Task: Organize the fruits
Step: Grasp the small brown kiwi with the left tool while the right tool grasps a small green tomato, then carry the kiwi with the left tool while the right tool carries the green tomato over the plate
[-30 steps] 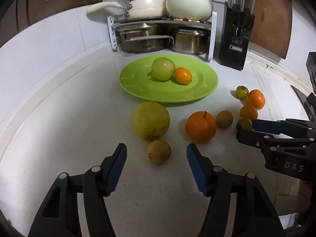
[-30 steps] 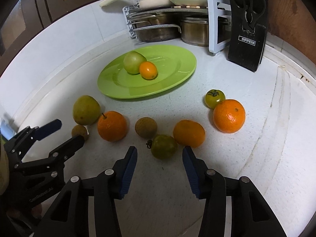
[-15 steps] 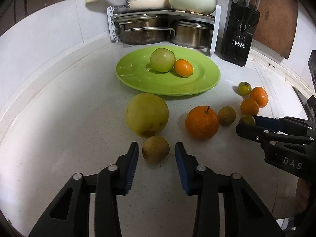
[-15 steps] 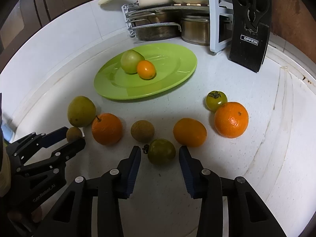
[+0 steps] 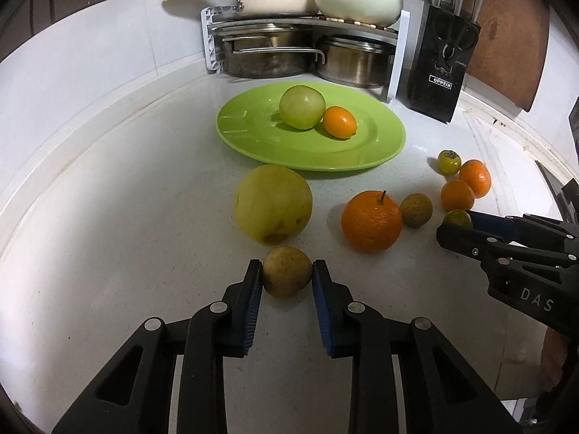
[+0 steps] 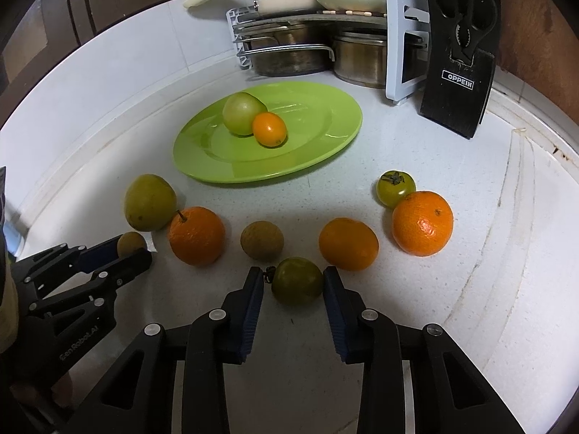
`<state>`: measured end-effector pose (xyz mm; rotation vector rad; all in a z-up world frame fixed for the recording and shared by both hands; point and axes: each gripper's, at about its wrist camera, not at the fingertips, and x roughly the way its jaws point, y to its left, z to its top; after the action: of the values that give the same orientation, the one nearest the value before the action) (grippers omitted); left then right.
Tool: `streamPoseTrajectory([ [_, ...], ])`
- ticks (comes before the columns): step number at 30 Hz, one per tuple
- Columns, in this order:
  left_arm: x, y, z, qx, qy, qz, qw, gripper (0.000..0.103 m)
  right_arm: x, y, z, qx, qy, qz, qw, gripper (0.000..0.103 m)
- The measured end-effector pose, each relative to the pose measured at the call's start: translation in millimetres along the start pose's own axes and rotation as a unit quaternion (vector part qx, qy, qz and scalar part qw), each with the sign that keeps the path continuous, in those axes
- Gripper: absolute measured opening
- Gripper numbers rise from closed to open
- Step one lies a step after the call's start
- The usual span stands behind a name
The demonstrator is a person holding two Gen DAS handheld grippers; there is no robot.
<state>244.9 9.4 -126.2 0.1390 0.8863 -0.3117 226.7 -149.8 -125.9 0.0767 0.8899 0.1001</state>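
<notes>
The left tool (image 5: 287, 276) is clenched on a small round brownish fruit (image 5: 286, 272) resting on the white worktop (image 5: 144, 224), while the right tool (image 6: 292, 281) pinches a dark green persimmon-like fruit (image 6: 297, 281) between its pads.

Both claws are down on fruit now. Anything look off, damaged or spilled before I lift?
Nothing spilled or broken. The large yellow-green fruit has dark blemishes near its base, and the counter edge shows small brown stains. Otherwise nothing stands out.
</notes>
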Motion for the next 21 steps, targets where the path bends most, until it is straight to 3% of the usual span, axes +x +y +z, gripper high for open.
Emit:
streamPoseTrajectory([
  [7, -12.6, -1.3, -0.8, -0.005, -0.006, -0.003, 1.0000, 0.028, -11.7, 2.3, -1.1, -0.006, -0.010, 0.003, 1.000, 0.035],
  [21, -60.9, -11.3, 7.3, -0.008, -0.056, 0.002, 0.9984, 0.028, -50.6, 5.9, 5.7, -0.028, -0.052, 0.013, 0.998, 0.035],
])
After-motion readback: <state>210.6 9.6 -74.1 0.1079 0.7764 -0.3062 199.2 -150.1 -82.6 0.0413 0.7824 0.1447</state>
